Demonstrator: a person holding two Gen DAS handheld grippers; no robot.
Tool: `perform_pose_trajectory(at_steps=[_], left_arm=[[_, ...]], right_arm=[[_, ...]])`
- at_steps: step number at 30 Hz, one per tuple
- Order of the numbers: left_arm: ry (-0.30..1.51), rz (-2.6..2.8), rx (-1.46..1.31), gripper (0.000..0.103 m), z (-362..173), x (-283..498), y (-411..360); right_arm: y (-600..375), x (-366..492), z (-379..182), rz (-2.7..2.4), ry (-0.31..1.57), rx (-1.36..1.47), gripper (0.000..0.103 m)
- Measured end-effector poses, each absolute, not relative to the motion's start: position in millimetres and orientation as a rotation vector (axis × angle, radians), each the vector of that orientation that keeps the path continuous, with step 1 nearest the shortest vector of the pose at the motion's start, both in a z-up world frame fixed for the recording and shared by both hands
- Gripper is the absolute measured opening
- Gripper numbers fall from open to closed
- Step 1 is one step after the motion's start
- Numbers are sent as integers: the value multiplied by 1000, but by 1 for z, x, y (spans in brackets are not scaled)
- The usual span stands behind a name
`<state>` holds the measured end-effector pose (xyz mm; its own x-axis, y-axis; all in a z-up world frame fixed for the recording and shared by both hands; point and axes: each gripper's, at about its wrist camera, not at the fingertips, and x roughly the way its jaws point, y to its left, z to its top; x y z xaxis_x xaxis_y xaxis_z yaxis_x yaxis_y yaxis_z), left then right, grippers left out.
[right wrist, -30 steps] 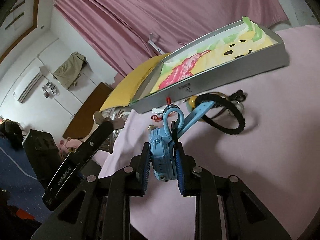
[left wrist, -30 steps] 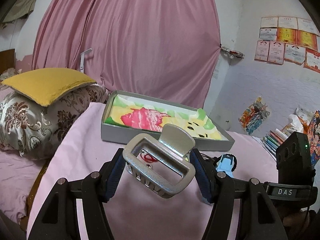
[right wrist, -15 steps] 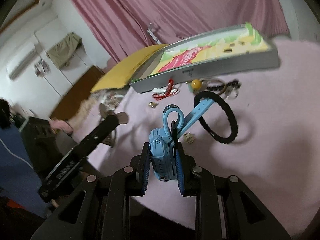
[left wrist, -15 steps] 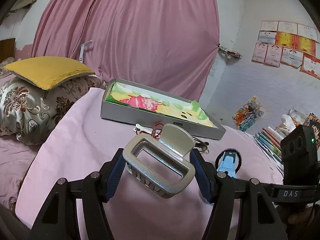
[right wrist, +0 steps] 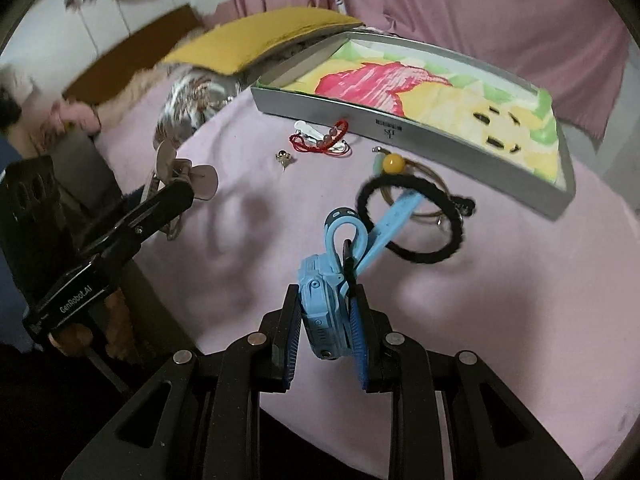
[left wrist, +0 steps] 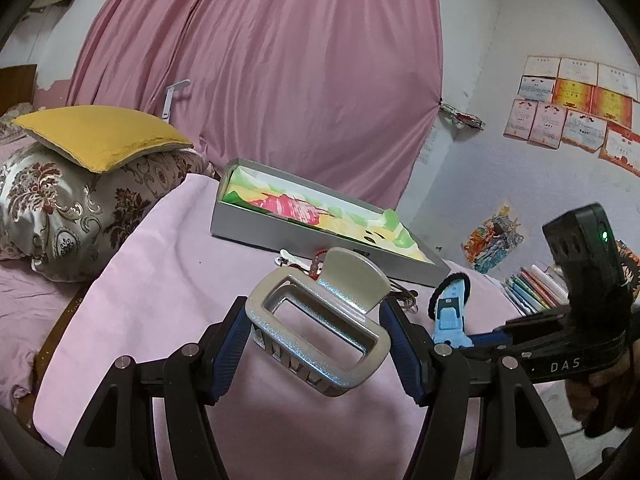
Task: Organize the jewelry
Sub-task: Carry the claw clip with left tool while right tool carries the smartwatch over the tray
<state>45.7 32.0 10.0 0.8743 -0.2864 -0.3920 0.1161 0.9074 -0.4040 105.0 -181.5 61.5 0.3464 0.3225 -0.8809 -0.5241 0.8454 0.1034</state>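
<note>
My left gripper (left wrist: 316, 340) is shut on a silver hair claw clip (left wrist: 320, 322) and holds it above the pink table; it also shows in the right wrist view (right wrist: 176, 184). My right gripper (right wrist: 326, 320) is shut on a blue watch (right wrist: 324, 300), whose strap passes through a black hair tie (right wrist: 412, 220). The watch also shows in the left wrist view (left wrist: 450, 316). A grey tray (right wrist: 420, 136) with a cartoon lining lies at the back. A red bead bracelet (right wrist: 324, 142), a small earring (right wrist: 283, 157) and a yellow-bead necklace (right wrist: 394, 164) lie in front of it.
A pink cloth (right wrist: 500, 320) covers the table. A yellow cushion (left wrist: 96, 136) sits on a patterned pillow (left wrist: 68, 216) to the left. Books (left wrist: 532, 288) lie at the right edge. A pink curtain (left wrist: 260, 72) hangs behind.
Both grippers have risen and pulled back from the tray, keeping their hold. The right wrist view now looks down on the table, with the hair tie hanging on the watch strap.
</note>
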Motion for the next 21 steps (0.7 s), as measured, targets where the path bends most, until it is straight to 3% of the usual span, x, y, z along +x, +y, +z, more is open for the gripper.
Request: perform_pose_trajectory(at_steps=[21], left_arm=[[505, -189, -398, 63, 5, 69, 42]], right_arm=[[-138, 180, 48, 661, 1304, -259, 21]])
